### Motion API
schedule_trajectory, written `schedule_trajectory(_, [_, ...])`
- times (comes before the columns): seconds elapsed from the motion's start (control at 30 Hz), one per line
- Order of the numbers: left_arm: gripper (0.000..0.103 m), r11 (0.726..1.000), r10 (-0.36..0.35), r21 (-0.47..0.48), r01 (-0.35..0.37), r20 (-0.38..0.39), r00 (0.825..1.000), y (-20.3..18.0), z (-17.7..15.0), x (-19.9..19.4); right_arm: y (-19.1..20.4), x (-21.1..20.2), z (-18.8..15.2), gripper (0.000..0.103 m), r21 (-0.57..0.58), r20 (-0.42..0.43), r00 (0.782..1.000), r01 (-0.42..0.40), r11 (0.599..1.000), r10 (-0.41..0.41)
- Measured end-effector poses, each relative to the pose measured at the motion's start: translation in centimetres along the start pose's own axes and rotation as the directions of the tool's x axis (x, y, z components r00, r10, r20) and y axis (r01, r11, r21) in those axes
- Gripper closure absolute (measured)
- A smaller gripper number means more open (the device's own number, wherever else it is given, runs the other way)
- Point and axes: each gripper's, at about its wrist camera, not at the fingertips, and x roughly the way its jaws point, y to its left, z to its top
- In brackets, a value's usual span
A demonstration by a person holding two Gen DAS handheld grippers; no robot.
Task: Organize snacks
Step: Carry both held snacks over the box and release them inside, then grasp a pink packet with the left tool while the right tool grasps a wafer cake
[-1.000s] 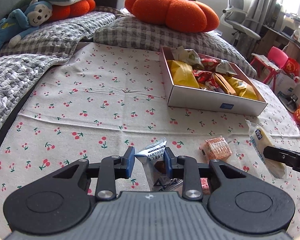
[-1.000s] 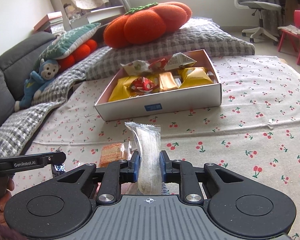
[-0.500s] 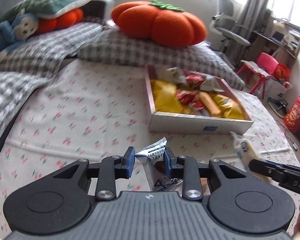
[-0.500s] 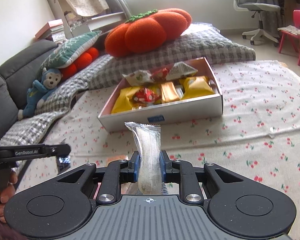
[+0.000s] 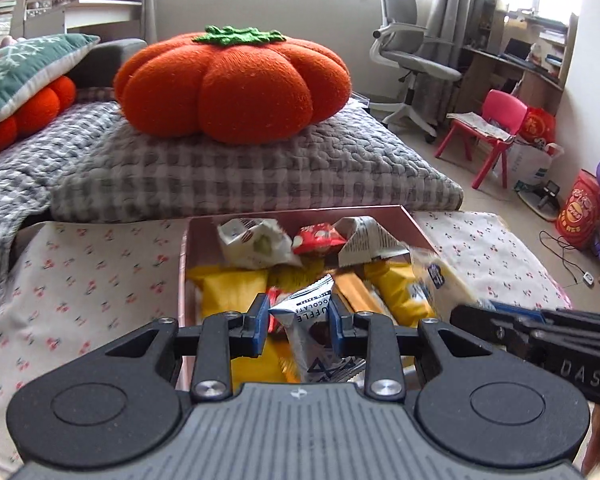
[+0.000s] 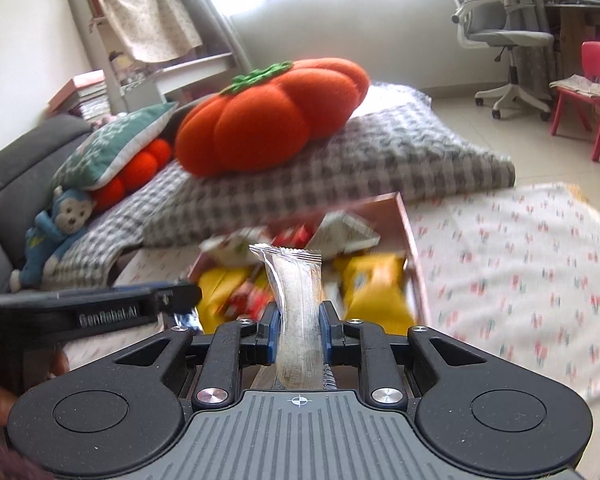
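My left gripper [image 5: 299, 328] is shut on a silver truffle chocolate packet [image 5: 308, 320] and holds it over the near part of the pink-lined snack box [image 5: 184, 264]. My right gripper [image 6: 299, 330] is shut on a clear-wrapped biscuit packet [image 6: 296, 304], also held over the box [image 6: 414, 256]. The box holds several yellow, red and white snack packs. In the left wrist view the right gripper's side [image 5: 540, 340] shows at the right with its pale packet [image 5: 440, 280]. In the right wrist view the left gripper [image 6: 100, 312] shows at the left.
The box lies on a cherry-print cloth [image 5: 80, 280]. Behind it are a grey checked cushion [image 5: 260, 168] and an orange pumpkin pillow [image 5: 236, 84]. A blue monkey toy [image 6: 56, 232] sits at the left. An office chair [image 5: 412, 56] and a red chair [image 5: 496, 120] stand beyond.
Both grippers have moved forward from the near cloth to above the box, each still holding its packet. The orange wafer pack on the cloth has dropped out of view.
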Motion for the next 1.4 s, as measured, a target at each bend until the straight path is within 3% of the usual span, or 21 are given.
schedule_trajectory(0.33, [0.076, 0.998, -0.059, -0.020, 0.058, -0.079, 0.995, -0.2, 2.0, 5.7, -3.9, 7.9, 5.6, 0.084, 0.037, -0.030, 0.996, 0.086, 0.996, -0.085])
schedule_trajectory(0.57, [0.075, 0.997, -0.064, 0.029, 0.068, -0.113, 0.991, -1.0, 2.0, 6.7, -4.7, 11.4, 5.9, 0.080, 0.000, -0.069, 0.986, 0.152, 0.988, -0.152])
schedule_trajectory(0.83, [0.068, 0.998, -0.067, -0.017, 0.065, -0.104, 0.992, 0.2, 2.0, 5.8, -4.7, 10.0, 5.4, 0.078, 0.004, -0.051, 0.990, 0.132, 0.991, -0.132])
schedule_trajectory(1.07, [0.057, 0.998, -0.052, -0.023, 0.051, -0.063, 0.997, 1.3, 2.1, 2.1, -2.9, 5.9, 4.2, 0.078, -0.017, -0.023, 0.997, 0.076, 0.997, -0.076])
schedule_trajectory(1.13, [0.054, 0.999, -0.048, -0.027, 0.046, -0.061, 0.997, 1.9, 1.8, 0.4, -2.2, 4.0, 3.5, 0.074, -0.036, -0.024, 0.999, 0.040, 0.999, -0.041])
schedule_trajectory(1.27, [0.040, 0.993, -0.115, -0.040, 0.113, -0.062, 0.991, 3.2, -0.1, -3.8, -0.5, -0.8, 1.7, 0.054, -0.089, -0.013, 0.999, -0.031, 0.996, 0.030])
schedule_trajectory(1.4, [0.032, 0.990, -0.133, 0.029, 0.137, -0.101, 0.986, 2.7, -4.7, -7.6, 0.6, -4.8, -1.4, 0.040, -0.089, -0.042, 0.997, -0.063, 0.994, 0.059])
